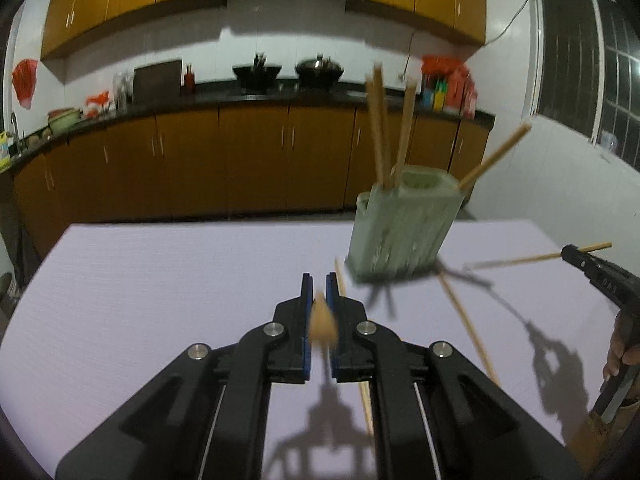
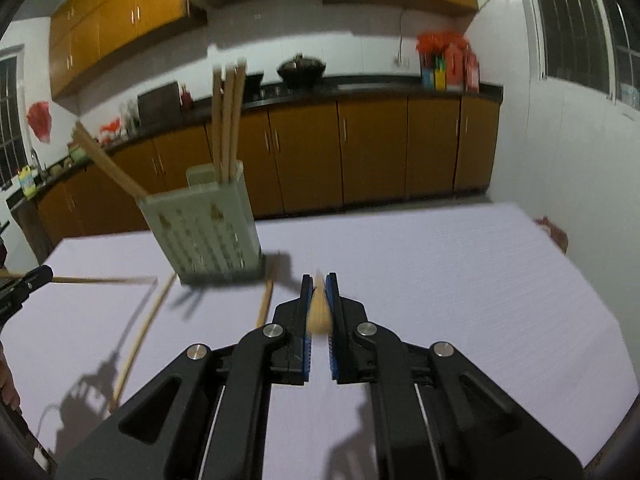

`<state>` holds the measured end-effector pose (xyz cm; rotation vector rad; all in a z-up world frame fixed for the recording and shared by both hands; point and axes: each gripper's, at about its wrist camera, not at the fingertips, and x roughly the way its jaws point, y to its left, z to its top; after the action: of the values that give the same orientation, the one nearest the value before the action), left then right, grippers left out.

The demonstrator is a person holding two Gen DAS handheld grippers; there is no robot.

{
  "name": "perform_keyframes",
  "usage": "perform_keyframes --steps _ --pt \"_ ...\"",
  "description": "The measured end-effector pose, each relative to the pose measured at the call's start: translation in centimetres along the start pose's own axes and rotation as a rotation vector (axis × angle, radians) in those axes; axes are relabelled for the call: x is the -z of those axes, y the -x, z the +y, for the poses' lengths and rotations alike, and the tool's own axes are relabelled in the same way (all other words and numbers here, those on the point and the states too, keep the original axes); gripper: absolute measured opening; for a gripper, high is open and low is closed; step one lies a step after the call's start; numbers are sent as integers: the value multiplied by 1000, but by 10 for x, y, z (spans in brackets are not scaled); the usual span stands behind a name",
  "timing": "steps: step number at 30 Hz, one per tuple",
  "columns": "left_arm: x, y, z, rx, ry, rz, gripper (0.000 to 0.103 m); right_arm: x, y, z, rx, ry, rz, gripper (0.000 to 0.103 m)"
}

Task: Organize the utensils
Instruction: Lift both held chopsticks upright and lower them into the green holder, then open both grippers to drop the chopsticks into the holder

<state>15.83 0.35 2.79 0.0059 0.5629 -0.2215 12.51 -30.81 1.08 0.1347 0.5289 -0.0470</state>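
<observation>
Left tongs: left gripper, black plastic arms with blue ribbed pads, clamped on a thin wooden chopstick that appears end-on and blurred between the pads.
Right tongs: right gripper, same black and blue build, closed on another wooden chopstick; from the left wrist view this stick sticks out level from the black tip.
Holder: pale green plastic chopstick holder, box shape with rows of small slots in the walls, standing on the table.
Sticks in holder: several long straight wooden chopsticks, some upright, one leaning out to the side.
Loose sticks: two chopsticks lying flat on the table near the holder base.
Table: table with smooth, pale lilac surface, fine lines across it.
Background: orange-brown kitchen cabinets with a dark counter.
</observation>
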Motion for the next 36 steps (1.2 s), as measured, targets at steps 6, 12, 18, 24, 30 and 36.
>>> perform_keyframes --steps 6,12,18,24,30,36 --pt "-21 14 1 29 5 -48 7 -17 8 3 -4 1 -49 7" --pt "-39 25 -5 53 -19 -89 7 -34 17 11 -22 3 -87 7" --pt "-52 32 -15 91 -30 -118 7 -48 29 17 -59 10 -125 7" --pt "-72 39 -33 154 -33 -161 7 -70 44 30 -113 22 -197 7" --pt "-115 48 -52 170 -37 -268 7 -108 62 47 -169 17 -328 7" --pt "-151 41 -63 149 -11 -353 7 -138 58 60 -193 -17 -449 7"
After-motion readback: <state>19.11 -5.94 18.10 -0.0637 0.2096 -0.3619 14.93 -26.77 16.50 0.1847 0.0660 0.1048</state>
